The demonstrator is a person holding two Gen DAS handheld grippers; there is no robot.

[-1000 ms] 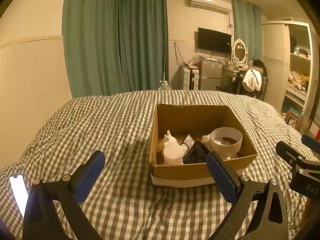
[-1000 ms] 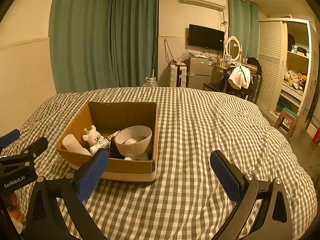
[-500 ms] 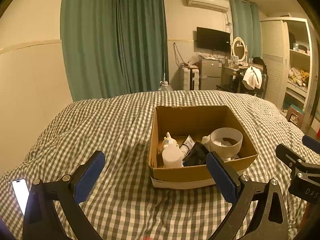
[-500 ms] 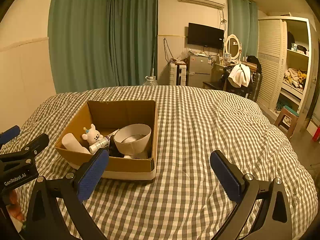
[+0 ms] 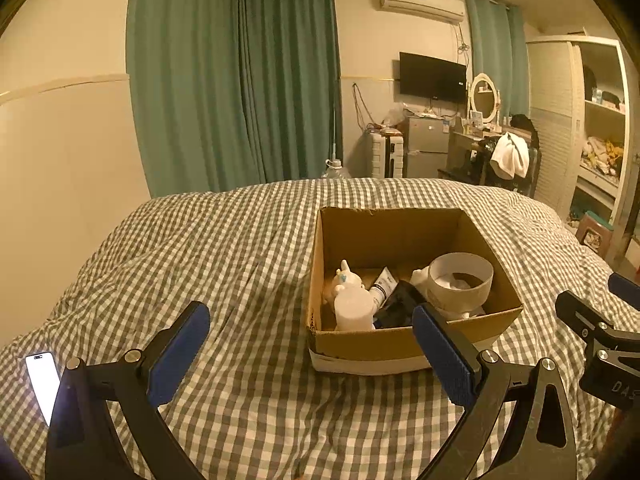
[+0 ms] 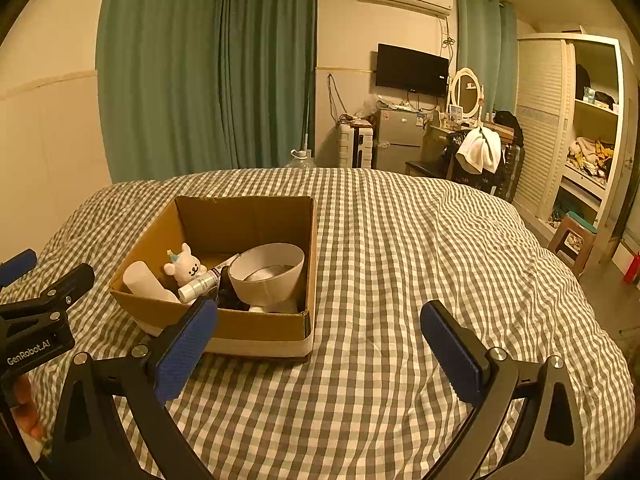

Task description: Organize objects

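Observation:
An open cardboard box [image 5: 400, 344] [image 6: 256, 326] rests on the checked bed cover [image 5: 240, 264]. Inside it lie a white bowl-shaped holder [image 5: 460, 284] [image 6: 267, 276], a small white plush toy [image 6: 185, 266] [image 5: 347, 280], a white tube [image 5: 382, 286] [image 6: 200, 283], a white cylinder [image 5: 352, 312] [image 6: 144, 282] and a dark object [image 5: 400, 304]. My left gripper [image 5: 310, 354] hovers open before the box's near left corner, nothing between its blue pads. My right gripper [image 6: 320, 344] stands open to the right of the box, also empty.
A lit phone [image 5: 42, 378] lies on the bed cover at the far left. Beyond the bed are green curtains [image 6: 208, 68], a small fridge [image 6: 398, 140], a dressing table with a mirror [image 6: 464, 92] and an open wardrobe [image 6: 588, 120]. A stool [image 6: 572, 236] stands right of the bed.
Both views have drawn back and risen slightly, so the box sits a little lower in frame. Both grippers stay open and empty; the box contents have not moved.

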